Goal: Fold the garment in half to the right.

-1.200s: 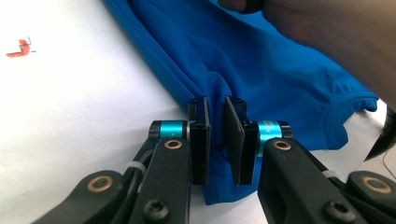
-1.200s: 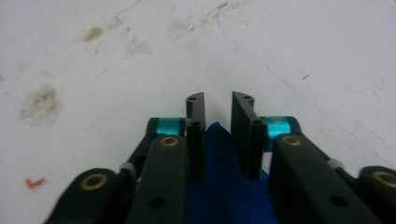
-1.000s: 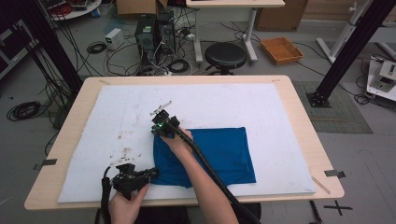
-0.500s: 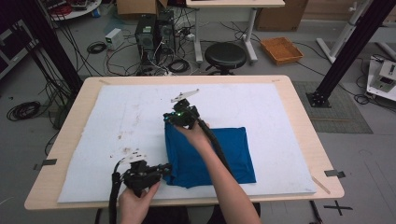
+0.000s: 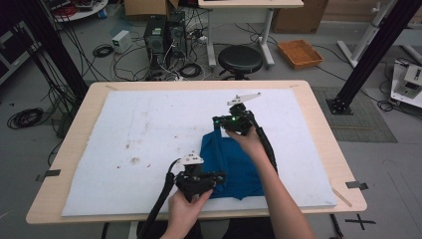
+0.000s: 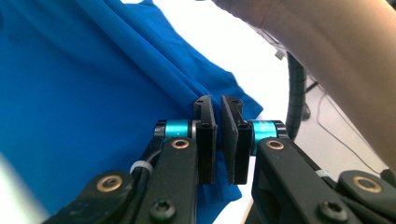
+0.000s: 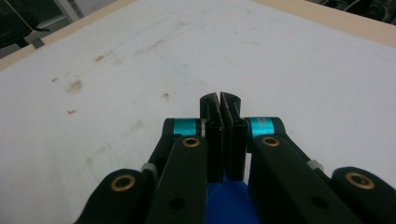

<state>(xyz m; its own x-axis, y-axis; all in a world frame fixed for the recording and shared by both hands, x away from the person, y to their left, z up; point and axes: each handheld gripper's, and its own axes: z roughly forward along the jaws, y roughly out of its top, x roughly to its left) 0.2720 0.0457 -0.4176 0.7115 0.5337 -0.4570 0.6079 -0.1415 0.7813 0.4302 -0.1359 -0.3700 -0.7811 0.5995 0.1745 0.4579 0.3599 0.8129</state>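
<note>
Both grippers moved right since earlier, dragging blue cloth across white mat; left gripper fingers and right gripper fingers each pinch a cloth edge

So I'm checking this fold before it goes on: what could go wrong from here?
1. The left gripper pinches only a thin edge of the blue cloth; it may slip out.
2. The right gripper holds the far corner over the person's other arm, so the fold could land uneven.
3. The white mat is stained and might mark the cloth.
</note>
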